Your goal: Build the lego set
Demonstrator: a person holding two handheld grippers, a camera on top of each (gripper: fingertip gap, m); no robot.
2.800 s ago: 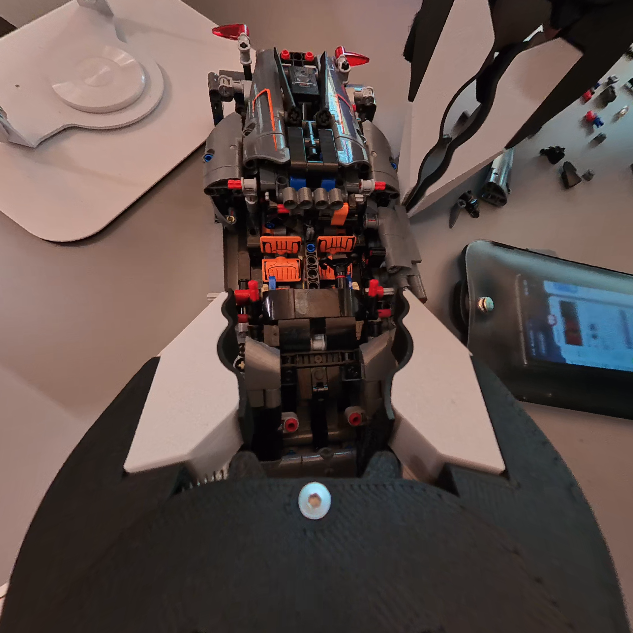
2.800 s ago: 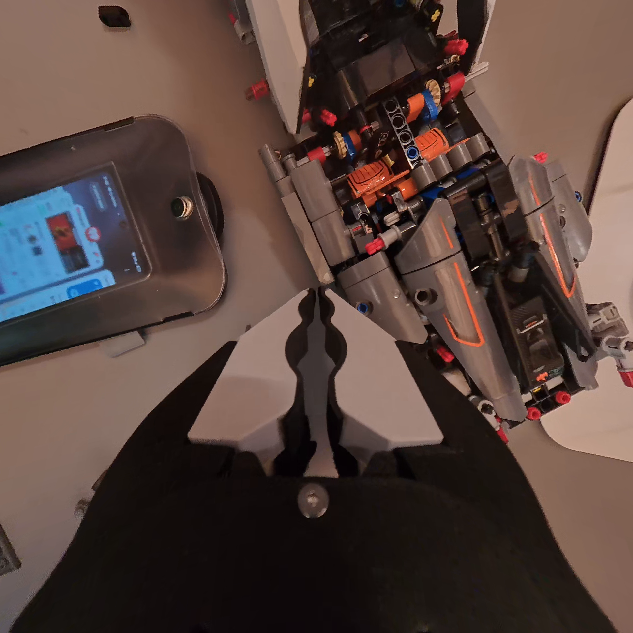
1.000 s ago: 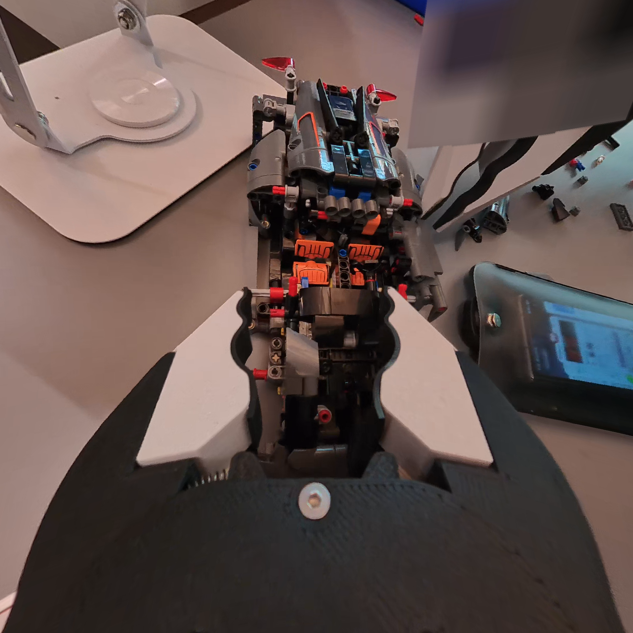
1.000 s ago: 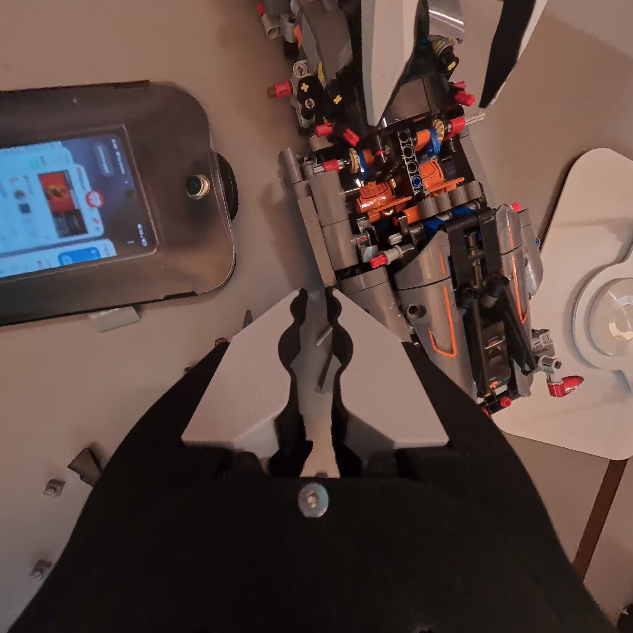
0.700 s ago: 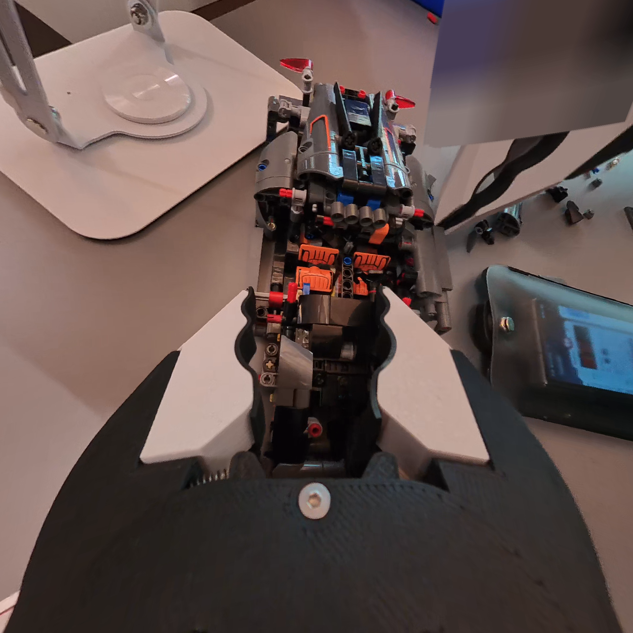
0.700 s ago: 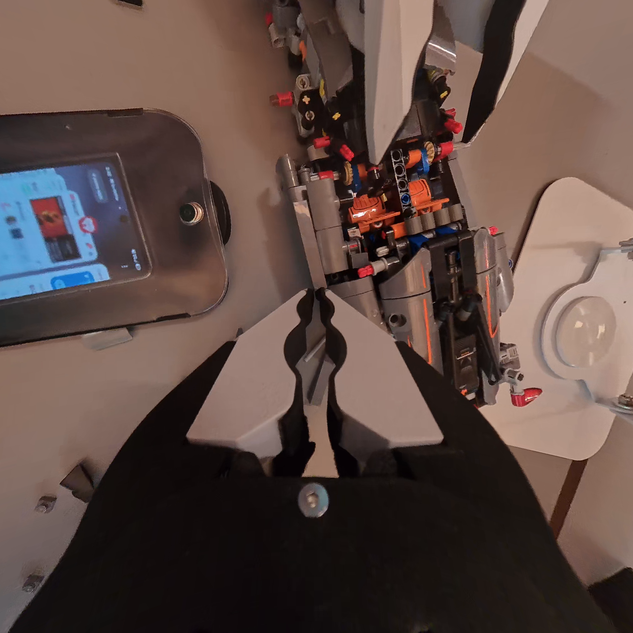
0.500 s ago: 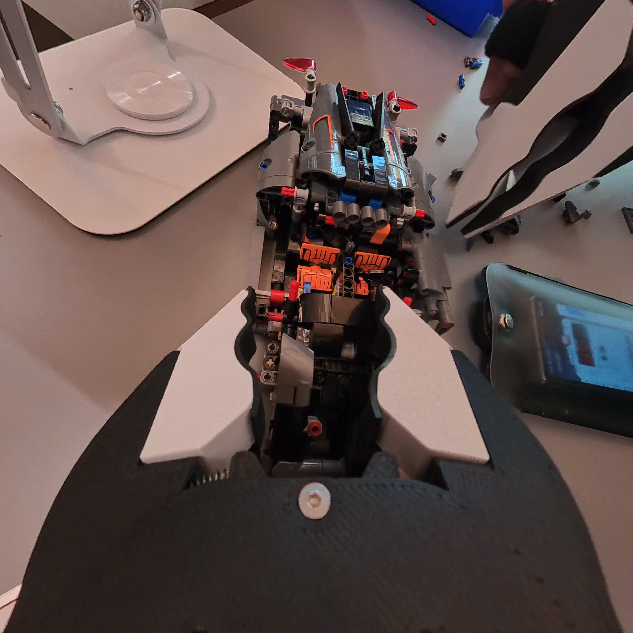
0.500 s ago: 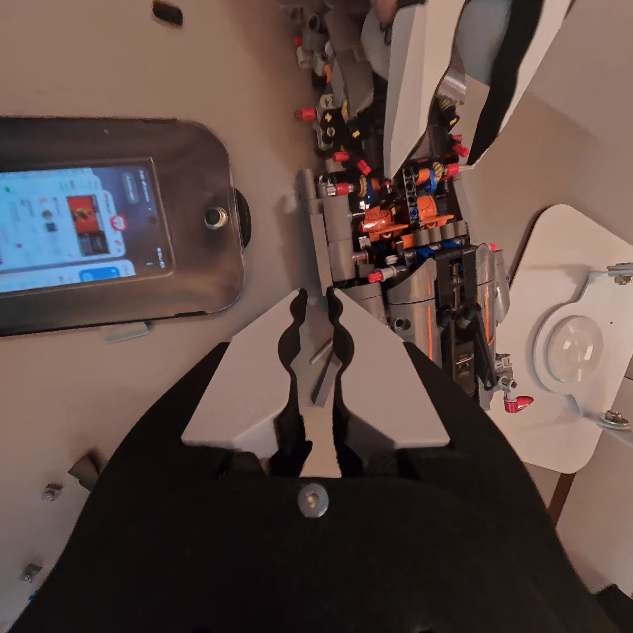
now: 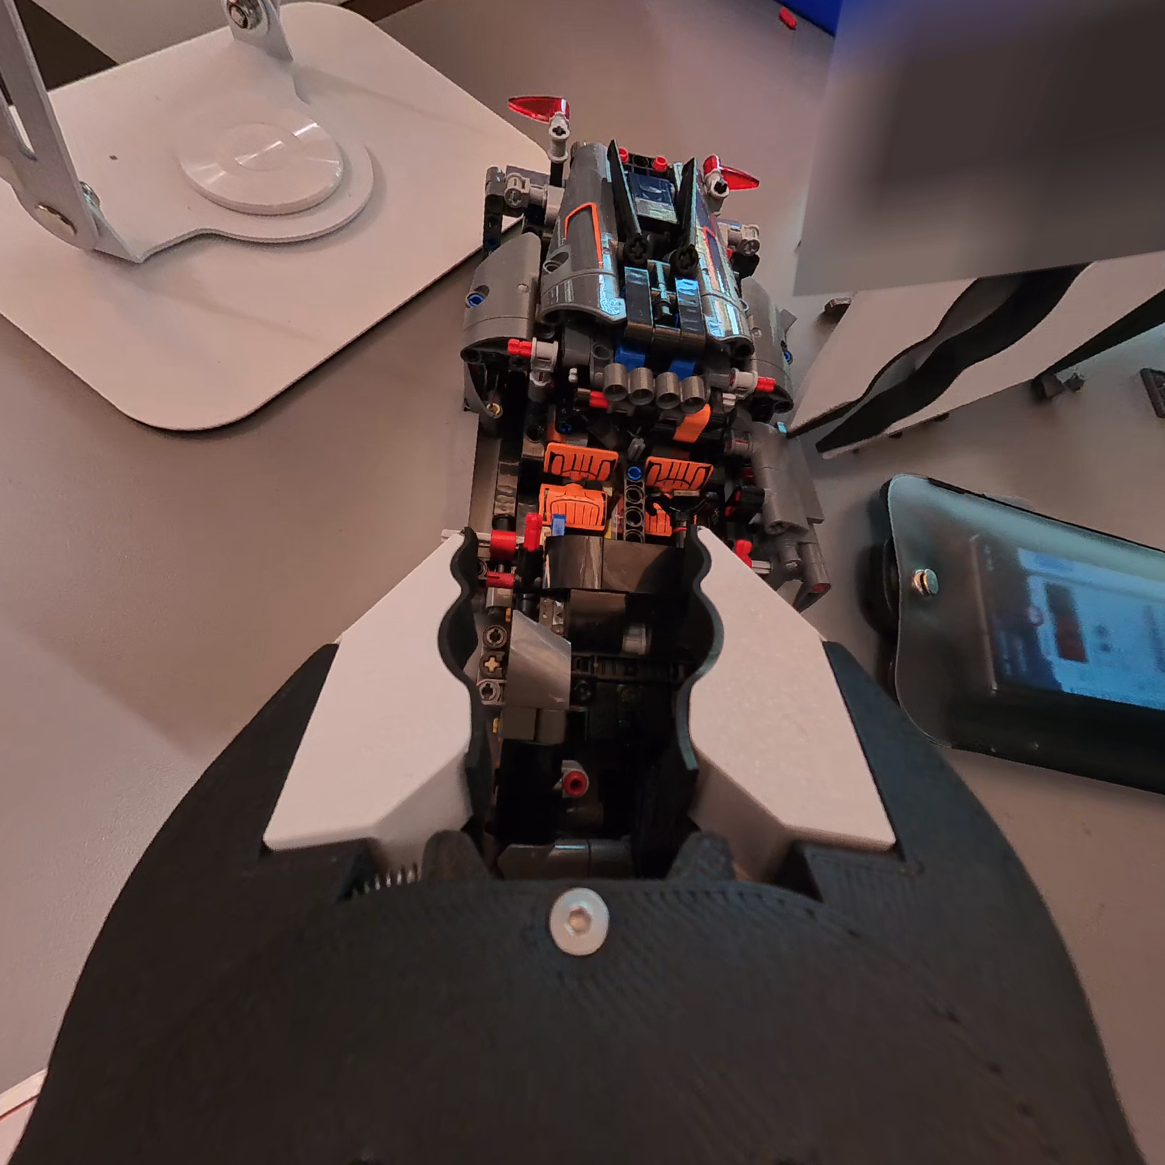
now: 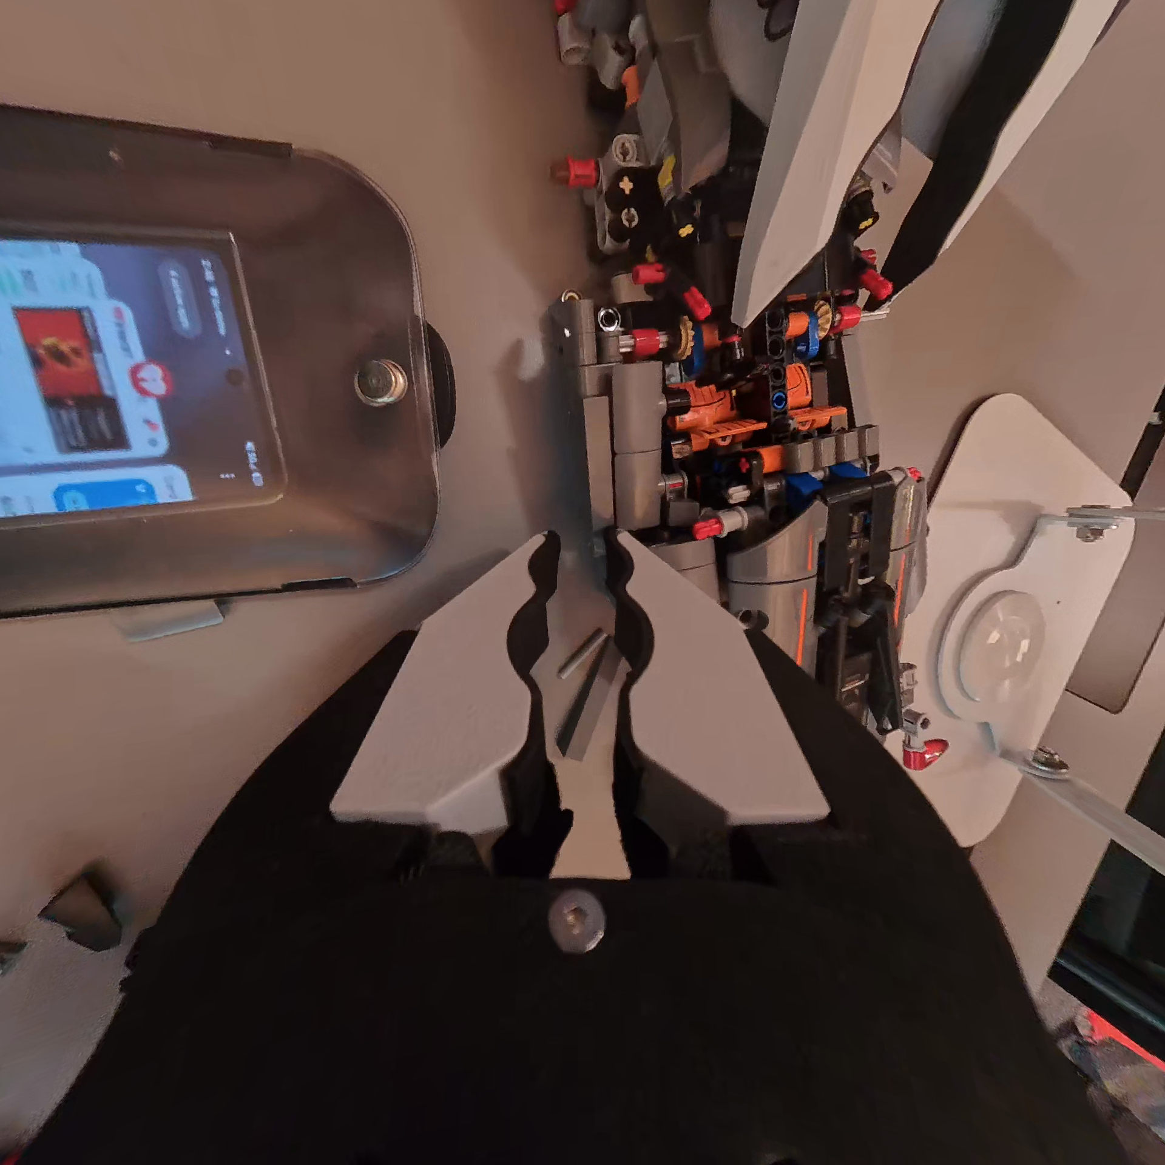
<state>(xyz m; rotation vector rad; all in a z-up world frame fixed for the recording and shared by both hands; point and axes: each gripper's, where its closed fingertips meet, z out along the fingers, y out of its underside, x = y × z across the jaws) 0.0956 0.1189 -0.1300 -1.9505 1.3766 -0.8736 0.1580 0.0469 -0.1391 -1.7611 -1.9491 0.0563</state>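
A grey, black and orange lego car (image 9: 630, 315) lies on the table, pointing away from me. My left gripper (image 9: 583, 548) is shut on its near end, one white finger on each side of the black body. In the right wrist view the car (image 10: 756, 441) lies ahead to the right, with the left gripper's fingers (image 10: 813, 157) on its far end. My right gripper (image 10: 583, 536) is shut on a flat grey lego piece (image 10: 586, 687). Its tips are at the end of the car's grey side panel (image 10: 570, 410). The right gripper also shows in the left wrist view (image 9: 945, 378), beside the car.
A phone in a clear holder (image 9: 1040, 630) lies right of the car; it also shows in the right wrist view (image 10: 189, 378). A white stand base (image 9: 220, 220) lies at the far left. Loose small parts (image 9: 1059, 381) lie beyond the phone, and others show near the right gripper (image 10: 82, 908).
My right gripper has moved forward with the grey piece, until its tips reach the car's side panel. My left gripper still holds the car, which has barely shifted.
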